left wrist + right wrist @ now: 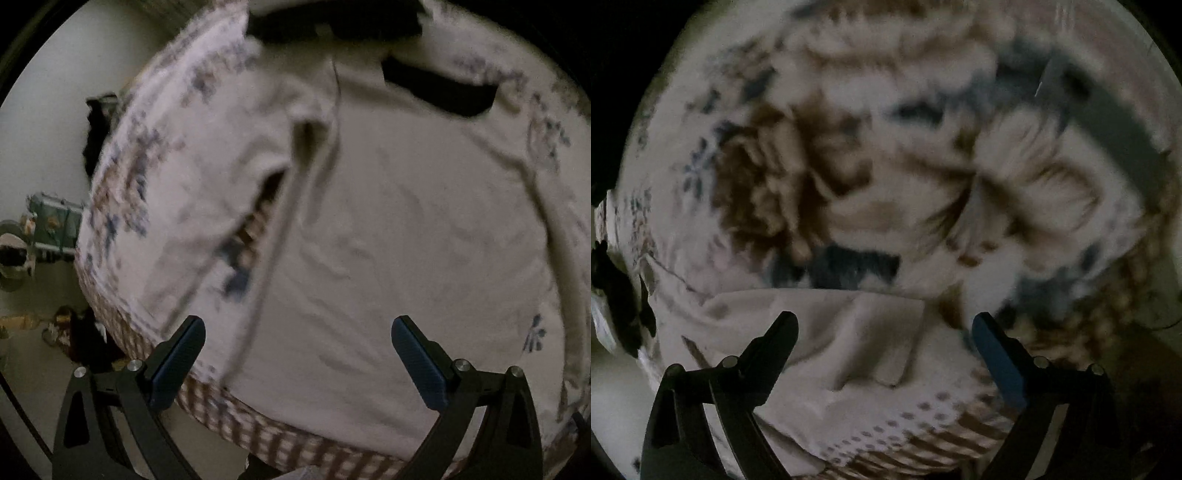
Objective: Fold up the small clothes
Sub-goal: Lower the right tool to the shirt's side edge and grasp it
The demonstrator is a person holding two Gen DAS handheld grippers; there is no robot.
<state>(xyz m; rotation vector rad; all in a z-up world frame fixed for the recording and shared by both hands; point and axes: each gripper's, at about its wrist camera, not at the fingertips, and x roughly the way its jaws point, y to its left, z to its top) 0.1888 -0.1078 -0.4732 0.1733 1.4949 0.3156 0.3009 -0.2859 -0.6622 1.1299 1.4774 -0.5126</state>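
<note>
— On the bed (122, 332), what lies there?
— A pale shirt (388, 240), spread flat over the flowered bedspread (166, 122), reaching the bed's near edge, its checked side showing below.
— And the tools?
— The left gripper (297, 328) hangs above the shirt, jaws wide, holding nothing. The right gripper (884, 325) is wide too, empty, over a rumpled part of the shirt (849, 332). Both views are blurred.
</note>
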